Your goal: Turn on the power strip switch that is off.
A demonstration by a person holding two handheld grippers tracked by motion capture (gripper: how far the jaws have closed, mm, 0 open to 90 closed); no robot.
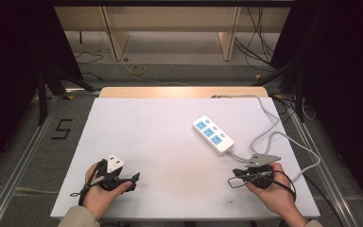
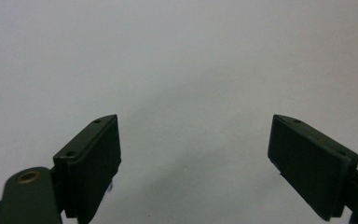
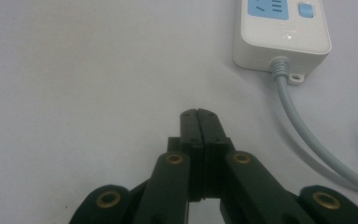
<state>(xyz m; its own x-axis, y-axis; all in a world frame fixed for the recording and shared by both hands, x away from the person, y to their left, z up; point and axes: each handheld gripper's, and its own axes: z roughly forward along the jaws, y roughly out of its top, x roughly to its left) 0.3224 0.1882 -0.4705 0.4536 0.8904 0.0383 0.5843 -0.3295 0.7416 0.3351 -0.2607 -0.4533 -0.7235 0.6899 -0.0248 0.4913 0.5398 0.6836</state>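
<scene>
A white power strip (image 1: 212, 134) with blue sockets lies on the white table (image 1: 160, 137), right of centre; its near end (image 3: 284, 32) and grey cord (image 3: 303, 130) appear in the right gripper view. My right gripper (image 1: 231, 179) rests near the front right, below the strip, jaws pressed together on nothing (image 3: 198, 113). My left gripper (image 1: 134, 179) sits at the front left, jaws spread wide over bare table (image 2: 195, 140), nothing between them.
The strip's grey cord (image 1: 274, 127) loops along the table's right side and off the back edge. A wooden strip (image 1: 179, 92) borders the far edge. Dark stands and cables (image 1: 260, 38) lie on the floor beyond.
</scene>
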